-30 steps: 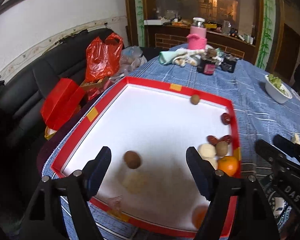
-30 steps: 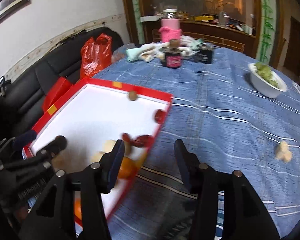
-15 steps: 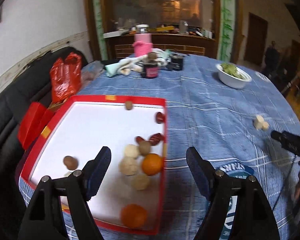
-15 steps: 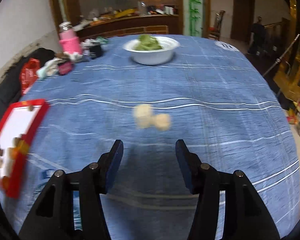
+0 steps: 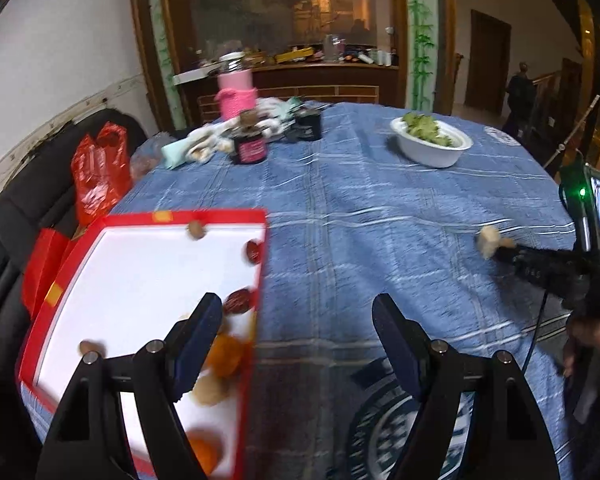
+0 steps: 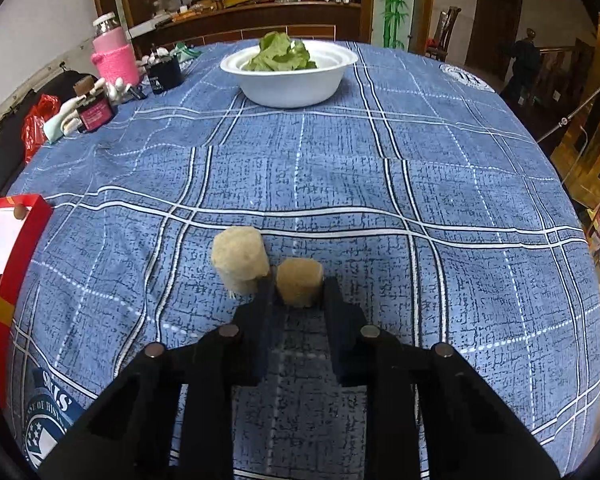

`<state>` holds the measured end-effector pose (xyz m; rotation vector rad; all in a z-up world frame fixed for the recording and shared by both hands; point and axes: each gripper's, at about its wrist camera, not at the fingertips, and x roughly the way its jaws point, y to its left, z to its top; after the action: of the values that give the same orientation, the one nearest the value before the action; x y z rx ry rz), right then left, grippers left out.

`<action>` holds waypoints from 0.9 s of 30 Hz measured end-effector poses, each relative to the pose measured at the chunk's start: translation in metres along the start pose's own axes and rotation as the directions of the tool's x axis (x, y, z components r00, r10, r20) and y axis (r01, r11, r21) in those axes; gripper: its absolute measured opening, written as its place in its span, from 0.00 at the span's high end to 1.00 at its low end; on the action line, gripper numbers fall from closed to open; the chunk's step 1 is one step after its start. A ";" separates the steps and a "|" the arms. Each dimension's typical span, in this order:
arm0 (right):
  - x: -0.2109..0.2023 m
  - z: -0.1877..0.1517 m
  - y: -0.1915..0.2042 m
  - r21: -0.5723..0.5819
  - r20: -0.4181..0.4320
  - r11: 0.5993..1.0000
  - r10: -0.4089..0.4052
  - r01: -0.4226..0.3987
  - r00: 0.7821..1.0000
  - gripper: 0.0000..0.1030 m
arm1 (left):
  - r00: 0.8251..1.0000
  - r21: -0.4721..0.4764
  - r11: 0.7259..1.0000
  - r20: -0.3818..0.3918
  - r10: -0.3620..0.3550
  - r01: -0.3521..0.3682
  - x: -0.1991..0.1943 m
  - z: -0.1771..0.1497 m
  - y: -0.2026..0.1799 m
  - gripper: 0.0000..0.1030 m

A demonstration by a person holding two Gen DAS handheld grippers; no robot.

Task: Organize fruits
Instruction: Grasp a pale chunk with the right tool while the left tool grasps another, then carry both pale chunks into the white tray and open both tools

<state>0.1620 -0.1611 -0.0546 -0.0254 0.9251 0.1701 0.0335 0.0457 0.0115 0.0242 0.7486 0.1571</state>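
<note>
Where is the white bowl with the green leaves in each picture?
Left wrist view: the white bowl of green leaves sits upper right, far across the blue checked tablecloth.
Right wrist view: the bowl is top centre, beyond the two tan cylinder pieces.
Shared landmark: the pink knitted-sleeve bottle stands left of the bowl in both.

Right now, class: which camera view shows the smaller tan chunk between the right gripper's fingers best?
The right wrist view: the smaller tan chunk sits sharp and central. The left wrist view shows only a blurred, indistinct tan lump far right.
</note>
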 end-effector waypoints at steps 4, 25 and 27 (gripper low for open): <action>-0.016 -0.005 -0.017 0.047 0.039 0.998 0.029 -0.031 0.999 0.76 | 0.998 0.038 0.998 0.000 -0.058 0.058 0.012 0.014 -0.036 0.25; -0.047 0.000 -0.075 0.242 0.200 0.958 0.109 -0.157 0.974 0.75 | 0.970 0.186 0.959 -0.153 -0.189 0.216 0.110 0.038 -0.182 0.72; -0.047 -0.001 -0.074 0.239 0.195 0.958 0.109 -0.155 0.975 0.75 | 0.974 0.200 0.959 -0.145 -0.172 0.199 0.105 0.035 -0.181 0.73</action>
<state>0.1457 -0.2406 -0.0217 0.2862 0.7621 0.1747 0.1570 -0.1159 -0.0480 0.1488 0.8872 -0.1028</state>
